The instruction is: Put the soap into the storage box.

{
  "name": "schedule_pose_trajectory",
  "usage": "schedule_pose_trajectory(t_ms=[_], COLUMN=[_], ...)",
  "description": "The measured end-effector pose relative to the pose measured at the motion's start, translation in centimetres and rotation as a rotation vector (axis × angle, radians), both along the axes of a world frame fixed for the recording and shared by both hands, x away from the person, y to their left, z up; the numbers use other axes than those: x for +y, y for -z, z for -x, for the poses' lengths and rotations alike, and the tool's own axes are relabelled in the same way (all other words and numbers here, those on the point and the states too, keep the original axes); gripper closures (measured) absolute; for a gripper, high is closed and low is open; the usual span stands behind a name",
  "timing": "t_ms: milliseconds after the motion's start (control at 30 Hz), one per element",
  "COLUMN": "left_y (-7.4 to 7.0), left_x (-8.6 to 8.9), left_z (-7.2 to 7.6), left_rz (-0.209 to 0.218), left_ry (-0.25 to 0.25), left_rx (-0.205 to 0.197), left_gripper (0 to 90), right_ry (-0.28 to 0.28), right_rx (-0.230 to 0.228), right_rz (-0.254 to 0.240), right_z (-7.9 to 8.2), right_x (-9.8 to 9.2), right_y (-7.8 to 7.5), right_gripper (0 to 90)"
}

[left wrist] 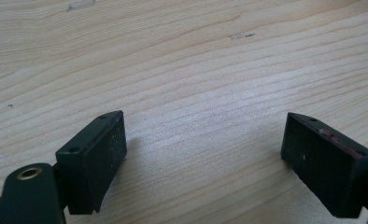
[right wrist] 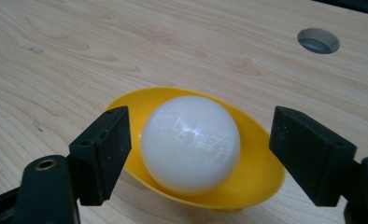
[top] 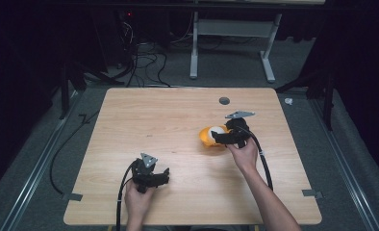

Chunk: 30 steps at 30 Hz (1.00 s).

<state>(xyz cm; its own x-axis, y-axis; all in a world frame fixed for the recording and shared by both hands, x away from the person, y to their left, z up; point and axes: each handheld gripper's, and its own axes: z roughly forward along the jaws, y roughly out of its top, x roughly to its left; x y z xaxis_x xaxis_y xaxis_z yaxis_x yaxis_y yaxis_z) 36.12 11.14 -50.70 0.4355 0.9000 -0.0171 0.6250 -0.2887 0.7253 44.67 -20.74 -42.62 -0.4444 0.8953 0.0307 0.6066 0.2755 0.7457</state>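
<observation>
A glossy white ball (right wrist: pixel 190 142) sits in a shallow yellow plastic bowl (right wrist: pixel 257 163) on the pale wood-grain desk (right wrist: pixel 126 51), and both pairs of tongs (right wrist: pixel 198 156) (left wrist: pixel 205 161) are matte black.

Left tongs (top: pixel 164 176) gape low and near; right tongs (top: pixel 216 137) spread wide, farther out

the left gripper (left wrist: pixel 204 154), jaws spread wide, hangs over bare wooden table (left wrist: pixel 187 60).

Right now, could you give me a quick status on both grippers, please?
Left gripper open over bare table. Right gripper open around white ball in yellow bowl. Nothing obstructing.
</observation>
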Motion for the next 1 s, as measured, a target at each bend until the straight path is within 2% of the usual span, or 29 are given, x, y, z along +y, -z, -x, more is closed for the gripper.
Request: schedule_pose_trajectory(t_ms=[633, 667, 867, 1000], left_y=[0.0, 0.0, 0.0, 0.0], left_x=[0.0, 0.0, 0.0, 0.0], left_z=[0.0, 0.0, 0.0, 0.0], left_rz=[0.0, 0.0, 0.0, 0.0], left_ry=[0.0, 0.0, 0.001, 0.001], left_rx=[0.0, 0.0, 0.0, 0.0], left_gripper=[14.6, 14.6, 14.6, 14.6], right_ry=[-0.007, -0.004, 0.011, 0.022], right_rx=[-0.033, -0.045, -0.041, -0.054], right_rz=[0.0, -0.006, -0.032, -0.048], right_z=[1.1, 1.3, 2.1, 2.8], right_x=[-0.6, -0.6, -1.5, -2.2], right_y=[-1.0, -1.0, -0.5, -0.7], right_gripper=[23.9, 25.2, 25.3, 25.5])
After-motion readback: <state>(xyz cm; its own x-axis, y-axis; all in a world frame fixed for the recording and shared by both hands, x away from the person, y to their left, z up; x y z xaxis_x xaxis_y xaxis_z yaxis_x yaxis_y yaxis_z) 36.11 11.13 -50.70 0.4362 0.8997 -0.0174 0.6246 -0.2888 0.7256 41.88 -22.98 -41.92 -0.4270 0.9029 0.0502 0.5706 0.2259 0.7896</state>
